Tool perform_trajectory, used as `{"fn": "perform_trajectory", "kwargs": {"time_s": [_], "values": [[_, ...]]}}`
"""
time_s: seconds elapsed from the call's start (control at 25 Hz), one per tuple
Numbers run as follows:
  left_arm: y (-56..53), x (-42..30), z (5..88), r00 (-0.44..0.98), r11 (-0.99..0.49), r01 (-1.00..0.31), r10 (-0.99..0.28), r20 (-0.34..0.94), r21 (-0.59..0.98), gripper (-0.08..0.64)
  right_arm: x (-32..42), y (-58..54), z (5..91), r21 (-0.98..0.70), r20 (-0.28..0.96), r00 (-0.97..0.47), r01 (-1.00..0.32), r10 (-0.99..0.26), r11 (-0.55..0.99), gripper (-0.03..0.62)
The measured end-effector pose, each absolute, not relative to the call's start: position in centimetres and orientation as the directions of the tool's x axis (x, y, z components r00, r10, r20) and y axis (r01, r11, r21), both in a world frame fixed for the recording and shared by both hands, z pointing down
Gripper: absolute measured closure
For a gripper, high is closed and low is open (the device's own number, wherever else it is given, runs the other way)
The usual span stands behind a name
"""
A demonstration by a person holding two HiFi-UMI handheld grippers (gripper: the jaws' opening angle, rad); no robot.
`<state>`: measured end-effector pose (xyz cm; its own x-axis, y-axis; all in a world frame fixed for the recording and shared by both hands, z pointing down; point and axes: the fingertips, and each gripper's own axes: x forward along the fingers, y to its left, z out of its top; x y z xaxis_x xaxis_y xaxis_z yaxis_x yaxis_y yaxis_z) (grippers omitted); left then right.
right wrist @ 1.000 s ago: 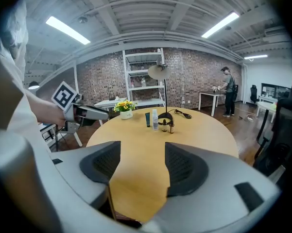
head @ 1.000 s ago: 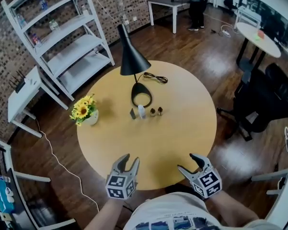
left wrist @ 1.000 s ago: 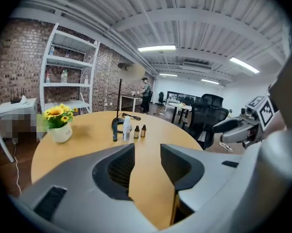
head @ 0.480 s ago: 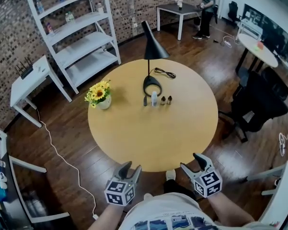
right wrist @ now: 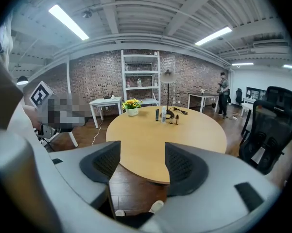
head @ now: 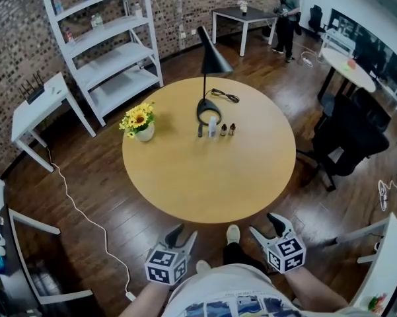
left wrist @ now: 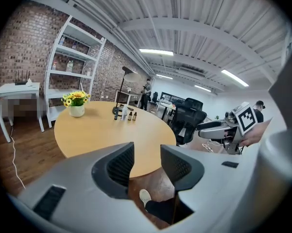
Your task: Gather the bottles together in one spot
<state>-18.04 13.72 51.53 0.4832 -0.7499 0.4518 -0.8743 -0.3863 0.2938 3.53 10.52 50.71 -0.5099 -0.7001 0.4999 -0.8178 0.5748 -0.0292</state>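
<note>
Bottles (head: 213,127) stand upright in a row; left gripper (head: 183,233) and right gripper (head: 263,223) gape empty

Four small bottles (head: 213,127), upright, apparently in one close row

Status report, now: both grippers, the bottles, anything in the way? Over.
Left gripper open, empty. Right gripper open, empty. Both short of the table. Bottles in a row at the lamp base, far side. Bare tabletop between.
</note>
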Motion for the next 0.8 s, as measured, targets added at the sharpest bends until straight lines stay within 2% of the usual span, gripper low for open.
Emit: {"fn": "perform_trajectory", "kwargs": {"time_s": [0.44,0.8], "values": [[17.6,-18.5,51.6,0.474,-0.401,-0.881,-0.760,0.446,0.252,0.401,3.6,12.9,50.1,-0.049,0.485,-0.520,-0.819,-0.703,0.572,0.285],[20.2,-20.5,51.6,0.421,-0.335,-0.906,-0.777,0.468,0.259,0.400,3.2,14.3,50.5,-0.068,0.506,-0.531,-0.810,-0.680,0.582,0.288]]}}
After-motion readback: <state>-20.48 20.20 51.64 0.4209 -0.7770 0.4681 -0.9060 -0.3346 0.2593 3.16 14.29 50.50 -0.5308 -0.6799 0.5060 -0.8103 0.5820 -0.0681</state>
